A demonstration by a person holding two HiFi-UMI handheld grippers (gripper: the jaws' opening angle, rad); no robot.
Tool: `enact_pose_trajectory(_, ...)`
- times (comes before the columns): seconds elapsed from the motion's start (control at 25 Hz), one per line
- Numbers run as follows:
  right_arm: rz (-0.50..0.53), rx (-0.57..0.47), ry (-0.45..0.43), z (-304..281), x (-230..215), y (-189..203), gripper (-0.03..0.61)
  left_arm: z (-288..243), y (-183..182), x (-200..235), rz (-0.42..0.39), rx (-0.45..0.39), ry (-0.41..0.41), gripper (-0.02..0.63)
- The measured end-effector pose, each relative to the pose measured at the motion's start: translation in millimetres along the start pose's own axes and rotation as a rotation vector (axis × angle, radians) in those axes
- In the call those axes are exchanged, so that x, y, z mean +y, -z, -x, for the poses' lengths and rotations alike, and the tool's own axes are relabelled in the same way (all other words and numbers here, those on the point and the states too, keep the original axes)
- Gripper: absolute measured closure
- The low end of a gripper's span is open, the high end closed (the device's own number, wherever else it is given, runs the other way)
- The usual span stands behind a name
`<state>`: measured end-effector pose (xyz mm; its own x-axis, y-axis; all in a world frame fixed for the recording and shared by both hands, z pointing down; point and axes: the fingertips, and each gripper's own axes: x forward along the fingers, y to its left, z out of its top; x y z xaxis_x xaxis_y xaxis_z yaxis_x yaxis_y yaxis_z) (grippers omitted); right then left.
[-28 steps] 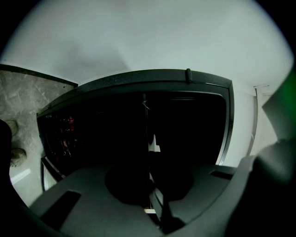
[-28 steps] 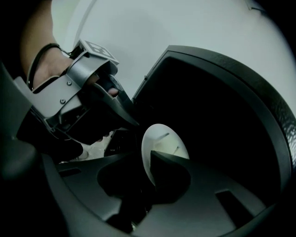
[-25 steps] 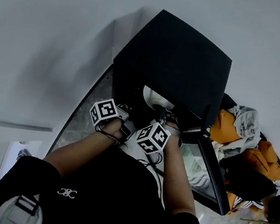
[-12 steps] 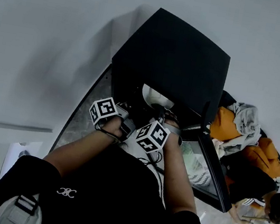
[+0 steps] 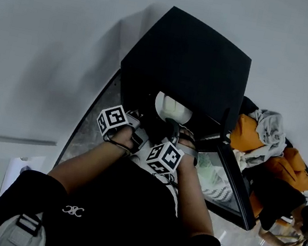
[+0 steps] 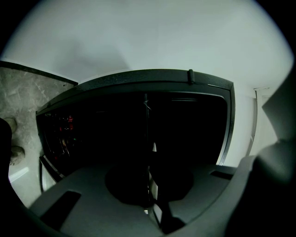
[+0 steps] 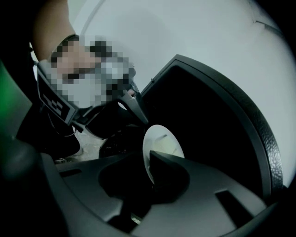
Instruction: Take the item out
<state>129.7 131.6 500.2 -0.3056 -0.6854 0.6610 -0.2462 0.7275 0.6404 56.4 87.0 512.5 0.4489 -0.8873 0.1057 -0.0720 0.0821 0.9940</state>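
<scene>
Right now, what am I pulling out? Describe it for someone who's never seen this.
Find the big black case ahead. In its dark mouth shows a round white plate, clamped at its rim by the right gripper. It is the only pale, round thing there.

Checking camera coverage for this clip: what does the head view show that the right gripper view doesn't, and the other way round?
Only the head view: the orange and grey pile of clothes to the right of the black box-shaped container. Only the right gripper view: the white round plate's rim running in between the right gripper's jaws. Both: the plate and the container's dark inside.
</scene>
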Motion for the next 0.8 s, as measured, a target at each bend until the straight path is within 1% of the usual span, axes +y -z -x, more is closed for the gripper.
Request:
enact_pose_trajectory(0.2, 0.078, 0.059, 0.095, -9, -6, 11, 0.514, -1, 0, -1, 0.0, -0.001, 0.0, 0.583)
enact_pose_trajectory(0.36, 0.119, 0.074, 0.14, -13, -10, 10, 0.514, 0, -1, -1, -0.002, -0.002, -0.001, 0.583)
enact_pose_trajectory(0.48, 0.119, 0.066, 0.167, -14, -12, 9, 0.515, -1, -1, -1, -0.005, -0.001, -0.003, 0.583)
enact_pose_trajectory(0.8, 0.193, 0.03, 0.254, -7, -13, 6, 0.53, -3, -2, 0, -0.012, 0.004, 0.006, 0.583)
